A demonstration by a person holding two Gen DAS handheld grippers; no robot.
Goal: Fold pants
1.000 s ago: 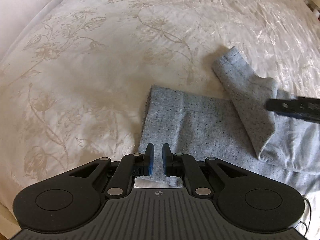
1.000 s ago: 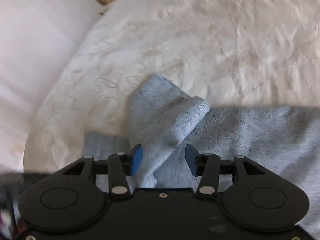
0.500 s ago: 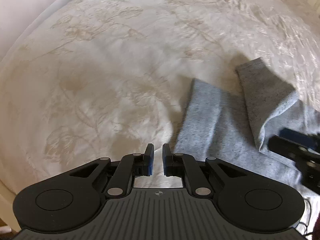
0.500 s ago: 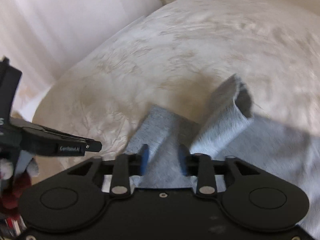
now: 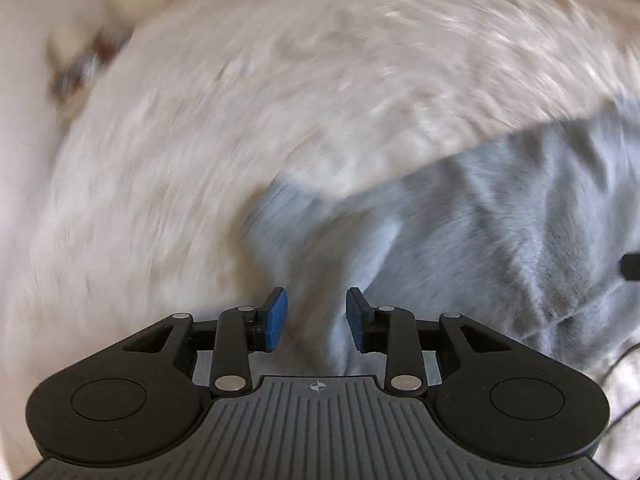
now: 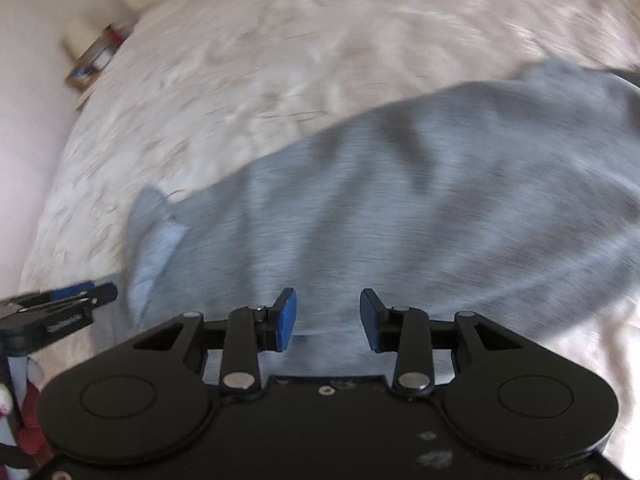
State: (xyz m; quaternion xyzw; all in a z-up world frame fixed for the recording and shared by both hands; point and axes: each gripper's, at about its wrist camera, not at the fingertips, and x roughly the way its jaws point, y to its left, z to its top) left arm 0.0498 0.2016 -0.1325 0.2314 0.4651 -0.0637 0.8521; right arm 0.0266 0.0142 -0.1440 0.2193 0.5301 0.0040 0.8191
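The grey speckled pants (image 6: 400, 208) lie spread across the cream bedspread (image 6: 280, 60), with one end curled up at the left (image 6: 152, 240). My right gripper (image 6: 328, 320) hovers over them, its blue pads apart and only flat cloth showing through the gap. In the blurred left wrist view the pants (image 5: 480, 220) fill the right side. My left gripper (image 5: 318, 320) is over their near edge. Its jaws are opening and press on nothing. The left gripper (image 6: 60, 312) also shows at the left edge of the right wrist view, and a tip of the right gripper (image 5: 630, 266) at the right edge of the left wrist view.
The bedspread (image 5: 240, 100) stretches away on all sides of the pants. Beyond the bed's far left edge stand blurred small items (image 6: 96, 56) against a pale wall. A red and white thing (image 6: 24, 432) shows at the bottom left corner.
The left gripper's jaws, shut before, now stand apart. Both views have swung quickly and are blurred. The pant leg that lay folded over the other now looks spread out.
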